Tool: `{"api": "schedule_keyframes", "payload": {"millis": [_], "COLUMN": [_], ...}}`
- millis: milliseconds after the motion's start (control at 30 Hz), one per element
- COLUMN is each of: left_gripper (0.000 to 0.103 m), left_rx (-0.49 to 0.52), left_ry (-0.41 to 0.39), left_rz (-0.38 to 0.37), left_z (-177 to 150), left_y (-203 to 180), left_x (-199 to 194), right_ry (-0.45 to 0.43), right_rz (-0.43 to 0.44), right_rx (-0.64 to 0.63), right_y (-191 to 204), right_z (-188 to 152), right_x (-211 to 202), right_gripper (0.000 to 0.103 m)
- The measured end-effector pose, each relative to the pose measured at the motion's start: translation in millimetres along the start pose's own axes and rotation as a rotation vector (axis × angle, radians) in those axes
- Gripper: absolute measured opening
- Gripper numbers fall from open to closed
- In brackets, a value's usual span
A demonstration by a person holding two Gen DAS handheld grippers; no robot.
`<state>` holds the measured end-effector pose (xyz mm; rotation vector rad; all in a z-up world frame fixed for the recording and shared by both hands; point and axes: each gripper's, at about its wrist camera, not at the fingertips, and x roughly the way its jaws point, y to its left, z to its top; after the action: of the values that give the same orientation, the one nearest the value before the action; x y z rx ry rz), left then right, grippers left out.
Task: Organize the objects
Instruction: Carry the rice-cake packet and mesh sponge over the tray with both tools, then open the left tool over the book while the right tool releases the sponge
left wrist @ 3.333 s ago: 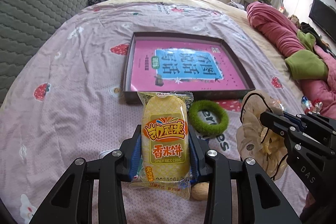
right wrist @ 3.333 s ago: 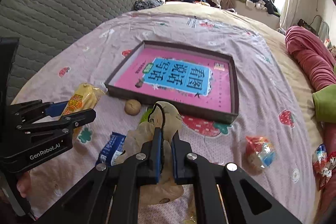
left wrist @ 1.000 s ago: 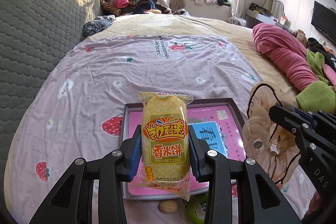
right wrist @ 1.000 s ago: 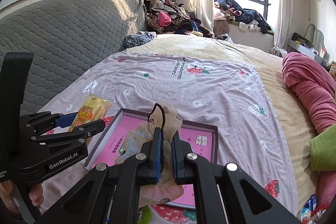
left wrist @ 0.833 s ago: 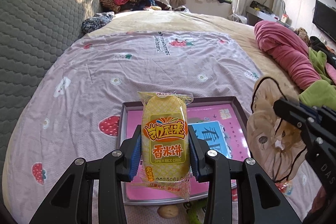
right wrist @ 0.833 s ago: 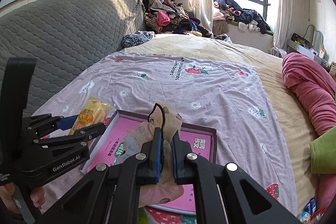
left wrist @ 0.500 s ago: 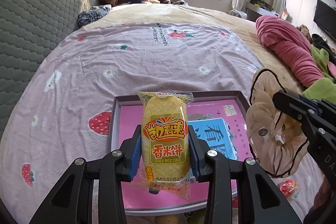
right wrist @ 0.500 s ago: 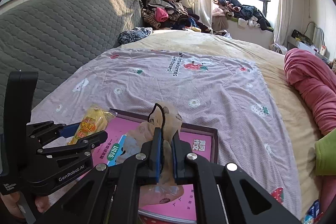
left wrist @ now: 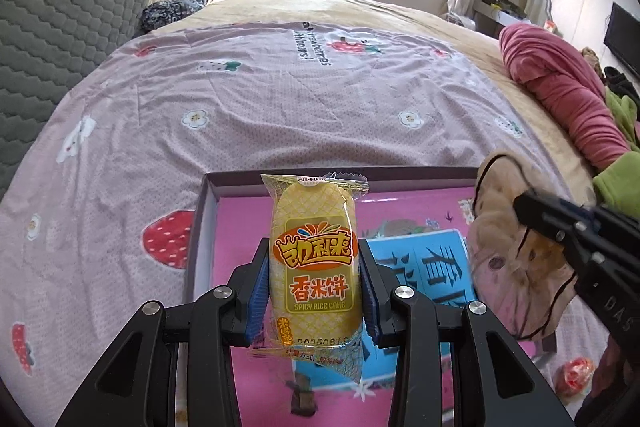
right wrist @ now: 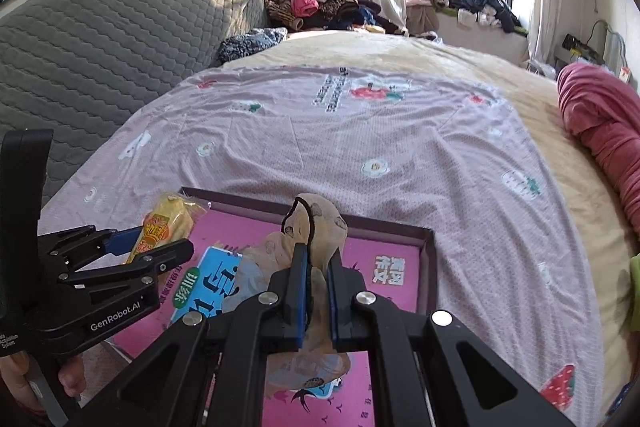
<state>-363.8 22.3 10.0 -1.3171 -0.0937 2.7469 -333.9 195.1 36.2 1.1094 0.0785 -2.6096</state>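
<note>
While both grippers hang over the bed, the shallow dark-rimmed tray below them holds only a pink book with a blue title panel, lying flat and filling most of its floor. On the left, the left gripper is clamped on a yellow rice cake packet, upright between the blue pads, above the tray's left half. To its right, the right gripper has its jaws pressed together on a beige hair scrunchie, which droops over the tray's right half. Whether either item touches the book I can't quite tell. Beyond the tray's far rim the strawberry-print sheet lies open and bare up to the grey quilted headboard. At far right a red candy sits on the sheet just outside the tray, with a rolled pink blanket further along the bed's edge.
</note>
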Motion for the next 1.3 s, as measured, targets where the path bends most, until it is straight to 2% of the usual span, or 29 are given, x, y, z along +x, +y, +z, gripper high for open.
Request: {"api": "schedule_keyframes", "payload": {"millis": [200, 400, 533, 667, 967, 1033, 1100, 1200, 1300], "left_gripper": [0.040, 0.040, 0.040, 0.040, 0.041, 0.042, 0.050, 0.060, 0.062], "left_rx": [-0.037, -0.033, -0.026, -0.038, -0.064, -0.063, -0.056, -0.053, -0.057], "left_ry": [0.000, 0.070, 0.085, 0.088, 0.075, 0.072, 0.070, 0.063, 0.056], "left_rz": [-0.016, -0.033, -0.033, -0.028, -0.040, -0.037, -0.033, -0.024, -0.025], "left_z": [3, -3, -6, -7, -6, -6, -7, -7, -6], "left_y": [2, -1, -4, 0, 8, 8, 6, 6, 7], "left_x": [17, 43, 54, 61, 63, 63, 63, 61, 59], "right_ry": [0.029, 0.067, 0.088, 0.121, 0.135, 0.137, 0.131, 0.126, 0.119], "right_rz": [-0.032, -0.034, -0.049, -0.073, -0.081, -0.081, -0.086, -0.089, -0.108], "right_rx": [-0.005, 0.012, 0.001, -0.009, 0.011, 0.010, 0.014, 0.025, 0.019], "right_y": [-5, -8, -6, -6, -11, -10, -9, -12, -13], "right_z": [-1, -1, -1, -2, -2, -3, -4, -4, -1], "right_x": [24, 50, 63, 75, 84, 85, 83, 78, 73], "right_gripper": [0.009, 0.009, 0.009, 0.009, 0.012, 0.012, 0.013, 0.021, 0.034]}}
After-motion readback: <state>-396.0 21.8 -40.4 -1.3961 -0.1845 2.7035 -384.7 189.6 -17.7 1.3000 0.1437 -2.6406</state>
